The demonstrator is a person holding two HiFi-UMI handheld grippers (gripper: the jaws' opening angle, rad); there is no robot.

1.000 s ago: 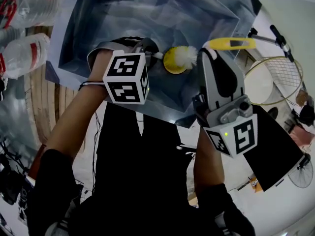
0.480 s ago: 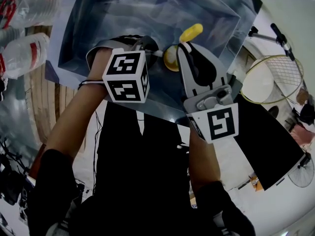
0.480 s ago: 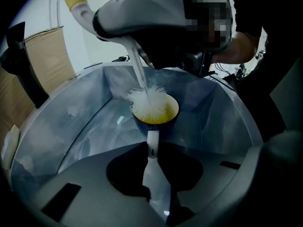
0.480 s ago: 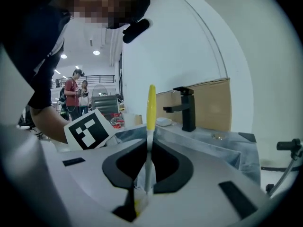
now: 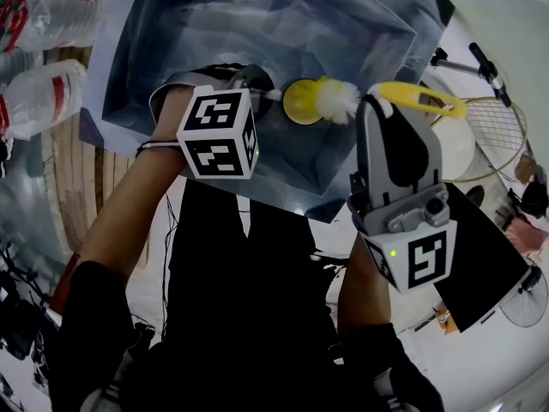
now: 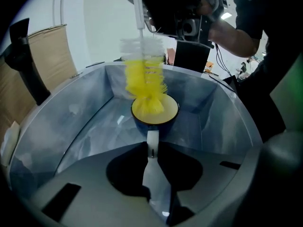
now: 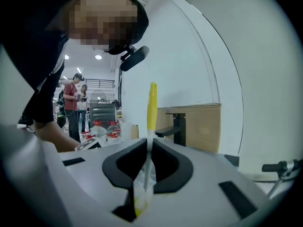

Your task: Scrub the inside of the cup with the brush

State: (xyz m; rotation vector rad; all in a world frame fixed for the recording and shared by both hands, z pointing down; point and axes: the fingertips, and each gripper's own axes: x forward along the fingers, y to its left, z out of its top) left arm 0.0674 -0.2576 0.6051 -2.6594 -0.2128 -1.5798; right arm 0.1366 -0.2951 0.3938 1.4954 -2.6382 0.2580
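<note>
**Right gripper [image 7: 150, 143] clamps the brush [image 6: 144, 77] at the mouth of the cup [image 6: 155, 113]**

Right gripper jaws are pressed together on the brush's thin pale stem. The yellow handle stands out beyond them in the right gripper view. In the head view the brush lies crosswise to this gripper, with the handle to one side and the bristle head to the other, toward the cup. The bristles are white near the stem and yellow at the end. The left gripper view shows the yellow end dipping into the cup's mouth, while most of the bristle head sits outside the rim.

The left gripper [image 6: 152, 143] is pinched on the cup's white handle, which runs straight between its jaws. The cup is dark outside and yellow inside, and it is tipped so its open mouth faces the brush. Both grippers and the cup are over the steel sink [image 5: 214, 33], with the cup inside the basin's walls. Whether the cup touches the basin floor cannot be told.

Plastic bottles [image 5: 43, 93] lie on the wooden counter beside the sink on the left gripper's side. A racket [image 5: 480, 136] lies well apart on the right gripper's side.
</note>
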